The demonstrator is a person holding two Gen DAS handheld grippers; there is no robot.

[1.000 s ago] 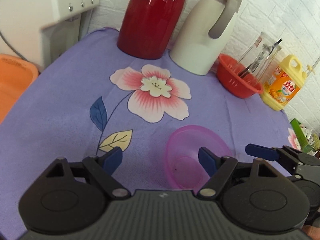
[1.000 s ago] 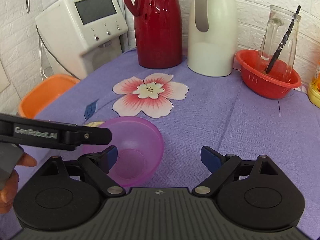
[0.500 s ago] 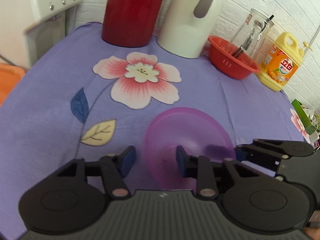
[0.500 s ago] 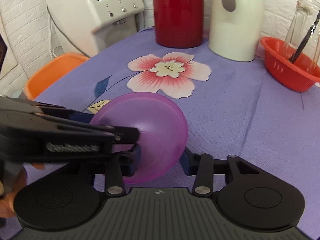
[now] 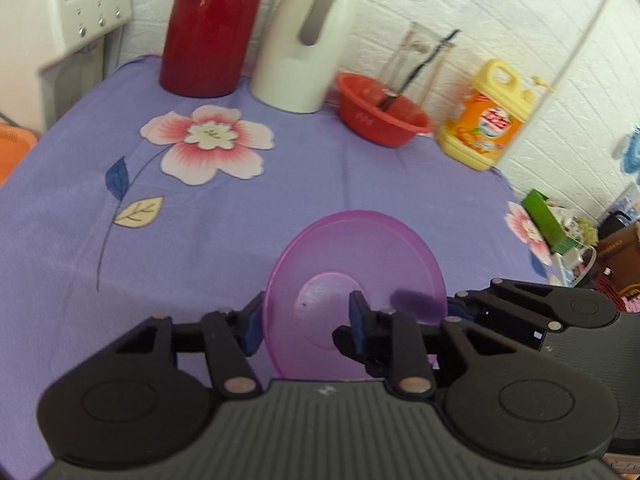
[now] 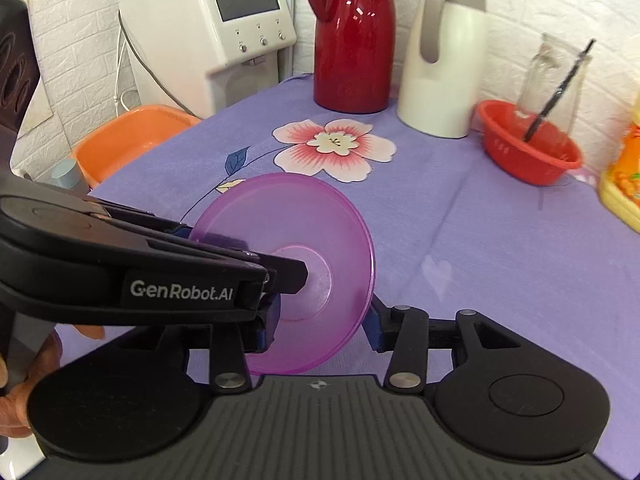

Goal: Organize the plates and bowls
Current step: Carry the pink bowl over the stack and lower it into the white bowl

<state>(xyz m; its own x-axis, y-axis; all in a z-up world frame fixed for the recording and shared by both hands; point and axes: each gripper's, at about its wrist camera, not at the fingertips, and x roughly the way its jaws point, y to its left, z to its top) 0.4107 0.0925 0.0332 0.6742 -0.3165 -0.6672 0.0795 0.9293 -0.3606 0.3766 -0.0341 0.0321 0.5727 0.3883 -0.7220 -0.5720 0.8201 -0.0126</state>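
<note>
The translucent purple plastic bowl (image 5: pixel 356 280) is tilted on edge above the purple floral cloth of the worktop (image 5: pixel 200 240); its thin, smooth rim suits an edge pinch. The left tongs (image 5: pixel 306 320) and right tongs (image 6: pixel 324 320) each clamp its rim from opposite sides, probably steadying it for transfer.

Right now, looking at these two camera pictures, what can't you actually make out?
- Right wrist view: the left gripper covers the near left wall of the purple bowl.
- Left wrist view: the red thermos top is cut off by the upper edge.
- Both views: the dark stick in the glass jar is too thin and blurred to identify.
- Right wrist view: the yellow detergent bottle is cropped by the right edge.
</note>
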